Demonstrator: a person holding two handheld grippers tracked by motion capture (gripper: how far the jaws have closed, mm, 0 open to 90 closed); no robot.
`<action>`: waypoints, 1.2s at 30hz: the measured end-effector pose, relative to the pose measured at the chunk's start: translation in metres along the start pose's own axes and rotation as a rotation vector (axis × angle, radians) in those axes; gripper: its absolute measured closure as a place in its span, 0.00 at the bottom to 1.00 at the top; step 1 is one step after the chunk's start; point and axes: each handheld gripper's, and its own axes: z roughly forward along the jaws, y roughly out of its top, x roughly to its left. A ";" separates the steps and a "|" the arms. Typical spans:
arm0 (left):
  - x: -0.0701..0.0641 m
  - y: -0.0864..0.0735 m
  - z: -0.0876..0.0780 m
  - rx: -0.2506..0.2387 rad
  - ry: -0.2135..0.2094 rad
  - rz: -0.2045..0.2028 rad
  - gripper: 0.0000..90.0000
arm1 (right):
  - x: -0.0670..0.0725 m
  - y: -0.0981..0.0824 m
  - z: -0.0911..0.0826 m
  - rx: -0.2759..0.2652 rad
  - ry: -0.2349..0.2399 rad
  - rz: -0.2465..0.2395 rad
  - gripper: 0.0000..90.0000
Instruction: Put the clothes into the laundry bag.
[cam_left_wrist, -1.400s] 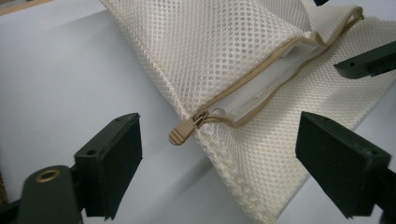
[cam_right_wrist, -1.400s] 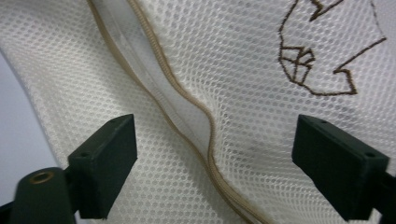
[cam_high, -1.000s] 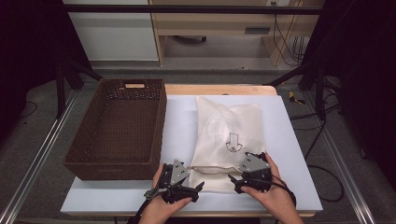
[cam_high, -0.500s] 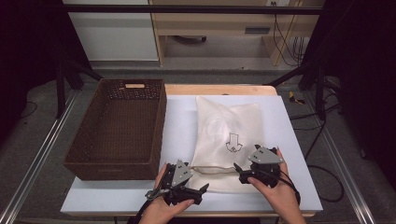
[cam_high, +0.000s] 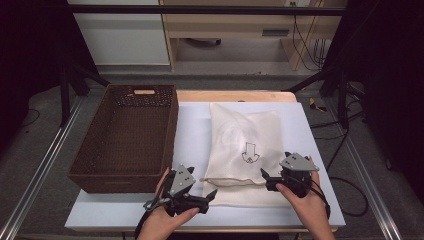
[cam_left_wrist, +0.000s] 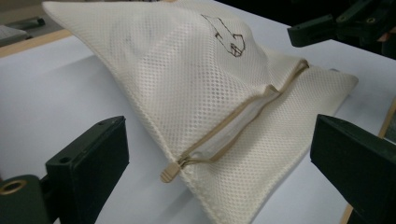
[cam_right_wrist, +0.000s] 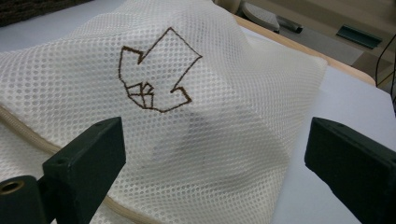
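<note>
A cream mesh bag (cam_high: 244, 145) lies flat on the white table, a brown arrow drawn (cam_right_wrist: 154, 77) on it. Its tan zipper (cam_left_wrist: 243, 116) runs along the near end, with the pull (cam_left_wrist: 170, 172) at the left end and a pale gap between the zipper's two sides. My left gripper (cam_high: 210, 198) sits at the bag's near left corner, open, pointing at the pull (cam_high: 202, 179). My right gripper (cam_high: 265, 180) is open by the bag's near right edge, its jaws on either side of the arrow drawing without touching. Both jaw pairs (cam_left_wrist: 217, 126) (cam_right_wrist: 215, 123) hold nothing.
A dark brown wicker basket (cam_high: 172, 125) stands on the left part of the table, close to the bag. The table's front edge (cam_high: 225, 227) is just behind the hands. Bare white surface (cam_high: 192, 130) lies between basket and bag.
My right gripper has drawn back to the right, away from the zipper's right end. The left gripper has barely shifted. The bag lies as before.
</note>
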 end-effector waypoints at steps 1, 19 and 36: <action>0.002 0.001 -0.002 -0.008 0.004 -0.005 0.05 | -0.001 0.000 0.000 -0.001 -0.002 0.003 0.06; 0.047 0.013 -0.042 -0.077 0.114 -0.060 0.05 | -0.020 -0.007 -0.006 0.001 -0.035 0.049 0.06; 0.096 0.007 -0.078 -0.121 0.236 -0.119 0.04 | -0.043 -0.019 -0.011 0.013 -0.073 0.095 0.06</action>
